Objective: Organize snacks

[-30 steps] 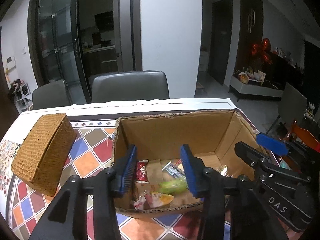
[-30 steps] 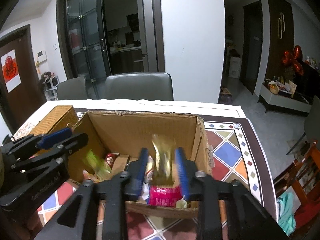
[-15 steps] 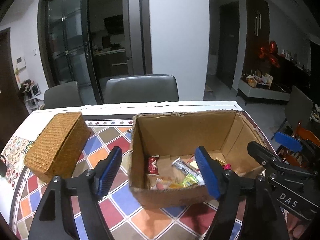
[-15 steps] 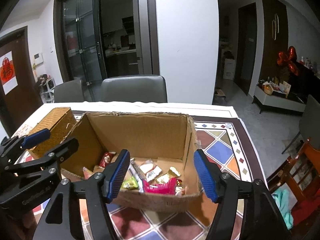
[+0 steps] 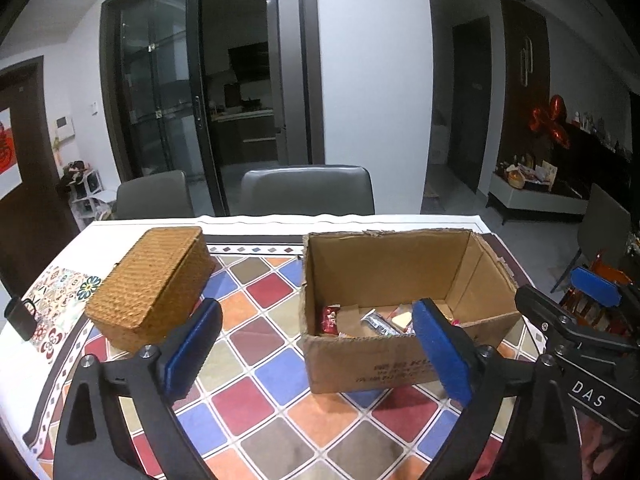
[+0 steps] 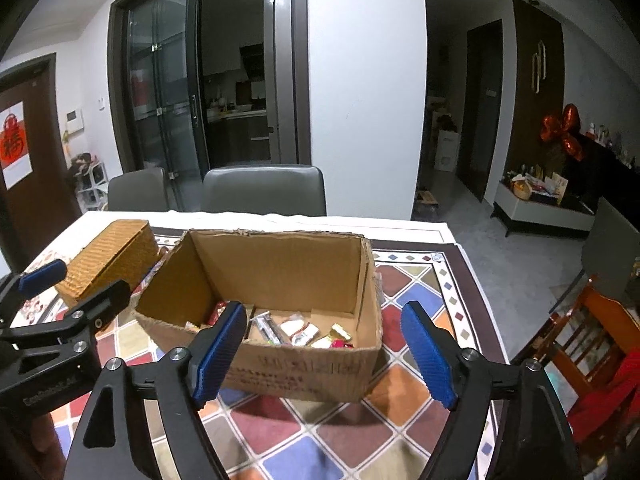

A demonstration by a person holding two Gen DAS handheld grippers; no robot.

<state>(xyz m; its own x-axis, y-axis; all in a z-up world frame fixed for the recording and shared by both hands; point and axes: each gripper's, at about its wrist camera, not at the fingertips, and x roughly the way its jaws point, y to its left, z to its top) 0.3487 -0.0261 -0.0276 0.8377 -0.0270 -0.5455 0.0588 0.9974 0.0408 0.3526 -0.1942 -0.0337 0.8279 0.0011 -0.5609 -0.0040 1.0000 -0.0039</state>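
Both drops look done: left gripper (image 5: 316, 348) and right gripper (image 6: 322, 354) have just been opening their jaws, now wide, nothing between them. Snacks (image 6: 304, 330) lie in the cardboard box (image 6: 280, 372) on the bench (image 5: 256, 396). Next: probably locate any remaining loose snack.

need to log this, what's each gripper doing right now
left gripper: open, holding nothing, jaws just opened.
right gripper: open, holding nothing, jaws just opened.
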